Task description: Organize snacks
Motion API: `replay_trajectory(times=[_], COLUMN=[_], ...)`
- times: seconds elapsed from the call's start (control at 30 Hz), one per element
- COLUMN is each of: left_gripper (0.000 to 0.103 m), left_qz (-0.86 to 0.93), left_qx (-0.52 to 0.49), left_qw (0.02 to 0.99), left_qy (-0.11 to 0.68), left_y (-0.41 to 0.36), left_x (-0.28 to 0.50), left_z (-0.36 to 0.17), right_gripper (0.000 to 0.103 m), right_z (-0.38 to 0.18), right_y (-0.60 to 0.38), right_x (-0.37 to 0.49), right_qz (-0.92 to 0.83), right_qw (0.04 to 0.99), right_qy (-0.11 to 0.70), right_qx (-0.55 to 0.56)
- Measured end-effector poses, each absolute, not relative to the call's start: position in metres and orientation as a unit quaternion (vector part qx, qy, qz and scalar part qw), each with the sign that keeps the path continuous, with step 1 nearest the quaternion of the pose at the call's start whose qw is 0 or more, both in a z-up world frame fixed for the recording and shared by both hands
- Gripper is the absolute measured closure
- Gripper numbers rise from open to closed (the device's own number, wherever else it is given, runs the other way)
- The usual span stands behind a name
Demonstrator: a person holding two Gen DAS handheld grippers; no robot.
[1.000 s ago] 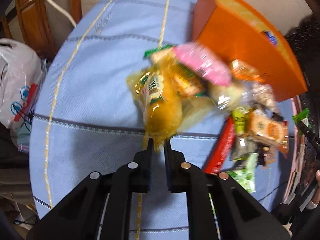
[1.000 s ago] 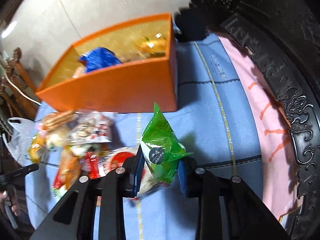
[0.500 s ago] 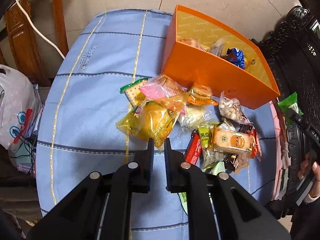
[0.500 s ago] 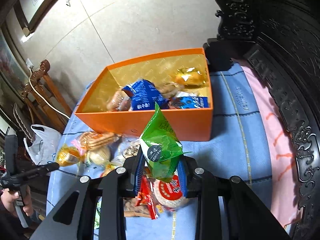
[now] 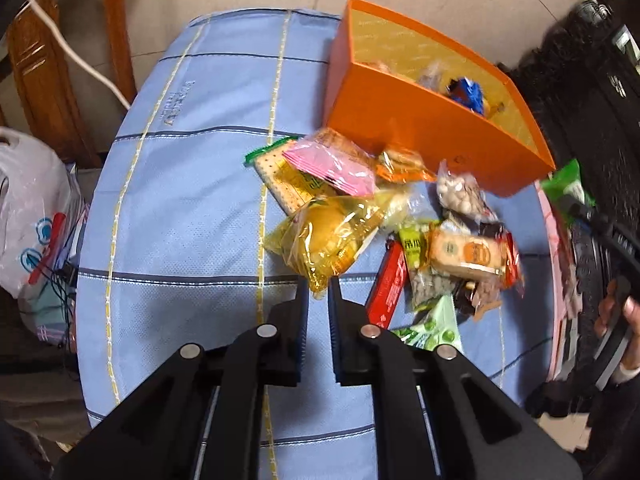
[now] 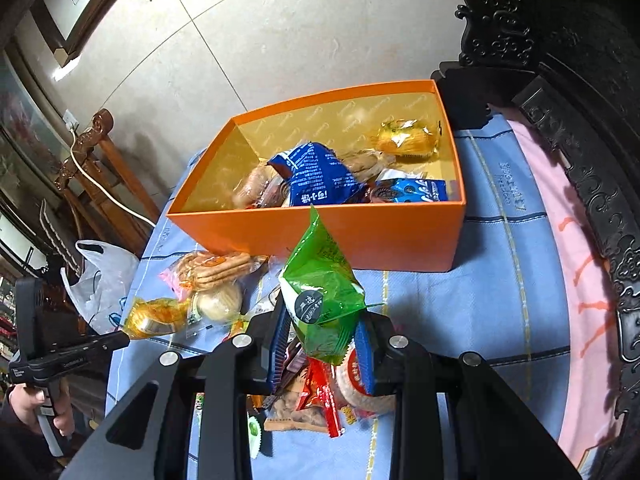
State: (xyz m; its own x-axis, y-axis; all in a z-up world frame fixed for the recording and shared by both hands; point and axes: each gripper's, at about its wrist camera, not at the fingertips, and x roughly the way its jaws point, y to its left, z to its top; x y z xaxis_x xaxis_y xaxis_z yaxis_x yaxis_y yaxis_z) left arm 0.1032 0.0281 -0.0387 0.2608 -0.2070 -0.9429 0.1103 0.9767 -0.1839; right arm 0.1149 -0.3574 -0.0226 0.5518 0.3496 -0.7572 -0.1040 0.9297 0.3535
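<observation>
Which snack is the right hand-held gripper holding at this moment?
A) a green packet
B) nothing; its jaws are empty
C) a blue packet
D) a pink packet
A: in the right wrist view, the right hand-held gripper is shut on the green packet, held in front of the orange box.

- Box (image 6: 360,236): orange outside, gold inside.
- Cloth (image 5: 180,208) under the box: light blue, dark and yellow stripes.
- Packet (image 6: 320,296) before the box: green.
- Bun wrapper (image 5: 324,240): yellow.
</observation>
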Motion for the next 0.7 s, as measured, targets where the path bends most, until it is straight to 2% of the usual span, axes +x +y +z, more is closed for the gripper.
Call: replay_trajectory(times=[0.07, 0.1, 0.13, 0.2, 0.57, 0.6, 0.63, 0.7], left_gripper=[0.056, 0.016, 0.007, 0.007, 0.008, 0.027, 0.056, 0.062], left_qz=[-0.084, -0.071, -0.062, -0.062, -0.071, -0.070, -0.063, -0.063], left_qx=[-0.002, 0.010, 0.017, 0.026, -0.031, -0.041, -0.042, -0.060], left_qw=[0.786, 0.791, 0.798, 0.810, 0.752, 0.746, 0.729, 0.726], left_qy=[0.612, 0.607, 0.599, 0.582, 0.654, 0.661, 0.680, 0.682], left_y=[0.022, 0.021, 0.020, 0.018, -0.008, -0.008, -0.008, -0.004], left_x=[0.104, 0.104, 0.104, 0.104, 0.127, 0.129, 0.130, 0.130], left_z=[-0.048, -0.050, -0.050, -0.052, -0.099, -0.105, -0.117, -0.121], right_gripper=[0.074, 0.074, 0.074, 0.074, 0.074, 0.074, 0.074, 0.074], right_z=[-0.023, -0.024, -0.024, -0.023, -0.024, -0.024, -0.024, -0.024], right_y=[-0.357, -0.356, -0.355, -0.352, -0.354, -0.355, -0.355, -0.355], right_x=[0.114, 0.113, 0.113, 0.110, 0.103, 0.103, 0.103, 0.102], right_qz=[0.132, 0.133, 0.135, 0.138, 0.137, 0.137, 0.137, 0.137], right_qw=[0.870, 0.869, 0.868, 0.868, 0.867, 0.867, 0.867, 0.867], right_qy=[0.456, 0.456, 0.457, 0.458, 0.458, 0.458, 0.459, 0.459], right_qx=[0.137, 0.138, 0.137, 0.135, 0.138, 0.138, 0.138, 0.137])
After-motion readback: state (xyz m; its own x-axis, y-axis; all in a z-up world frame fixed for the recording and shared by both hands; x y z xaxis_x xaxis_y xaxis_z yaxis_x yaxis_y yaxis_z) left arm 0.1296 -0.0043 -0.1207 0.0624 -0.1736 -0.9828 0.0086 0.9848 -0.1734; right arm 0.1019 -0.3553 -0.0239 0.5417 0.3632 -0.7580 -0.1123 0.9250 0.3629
